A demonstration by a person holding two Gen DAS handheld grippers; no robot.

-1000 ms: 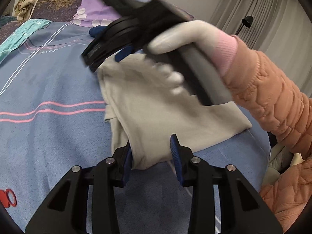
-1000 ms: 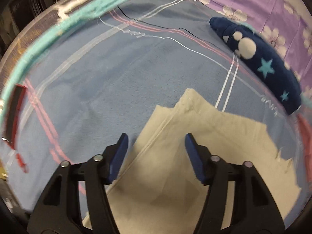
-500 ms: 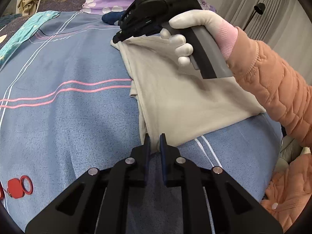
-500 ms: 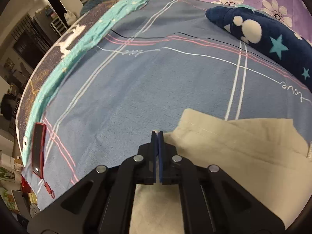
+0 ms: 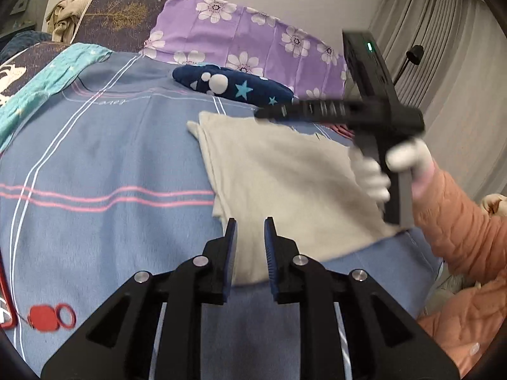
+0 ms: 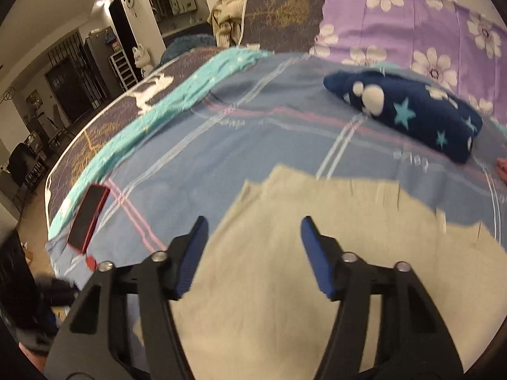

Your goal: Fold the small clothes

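Cloth (image 5: 285, 171) lies flat on the bedspread (image 5: 104, 145); left gripper (image 5: 250, 231) narrow and right gripper (image 6: 253, 228) wider, both opening, empty, apparently just above it, though blur hides contact

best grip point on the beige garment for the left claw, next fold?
Probably the near-left corner of the beige garment, approached low from the blanket side. Its layered edges meet there, just ahead of the left claw, whose jaws are opening with nothing pinched.
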